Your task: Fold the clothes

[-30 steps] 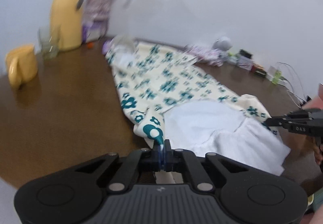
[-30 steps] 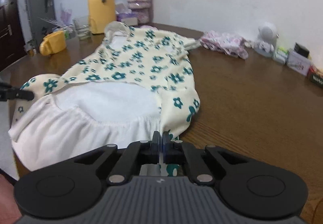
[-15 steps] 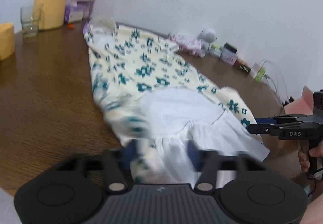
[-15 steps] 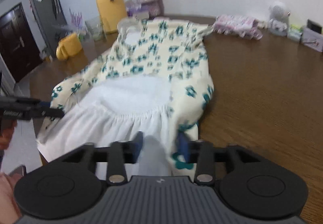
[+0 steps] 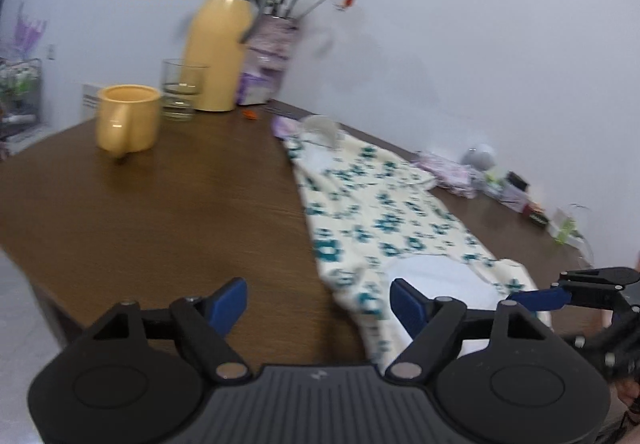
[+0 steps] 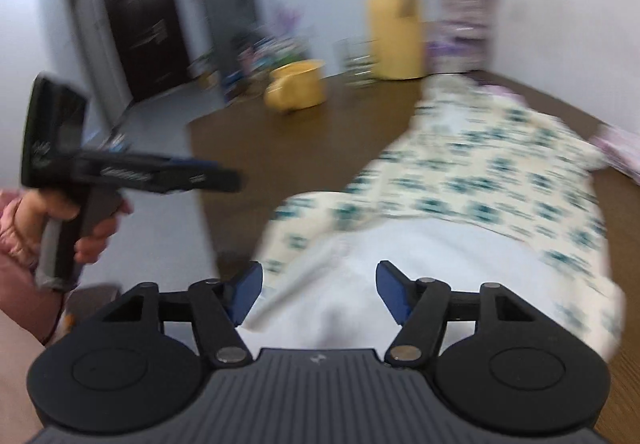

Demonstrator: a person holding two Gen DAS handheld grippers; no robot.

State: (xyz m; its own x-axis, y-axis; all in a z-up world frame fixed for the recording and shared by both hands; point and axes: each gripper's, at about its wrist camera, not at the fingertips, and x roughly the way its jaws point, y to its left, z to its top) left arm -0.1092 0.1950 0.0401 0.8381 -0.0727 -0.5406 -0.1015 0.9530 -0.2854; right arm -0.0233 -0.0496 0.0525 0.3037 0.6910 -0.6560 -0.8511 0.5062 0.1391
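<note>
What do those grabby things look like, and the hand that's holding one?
Each one is black plastic. The left gripper and right gripper have blue pads on two fingers, silver pivot screws, round discs and a ribbed grey middle. The hand grips a pistol-style handle below white lettering too blurred to read, with a pink sleeve.

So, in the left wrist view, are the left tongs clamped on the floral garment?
No, the left tongs are open, and the floral garment lies free on the table.

Blurred garment (image 6: pixel 500 179), blurred door (image 6: pixel 144 27)
</note>
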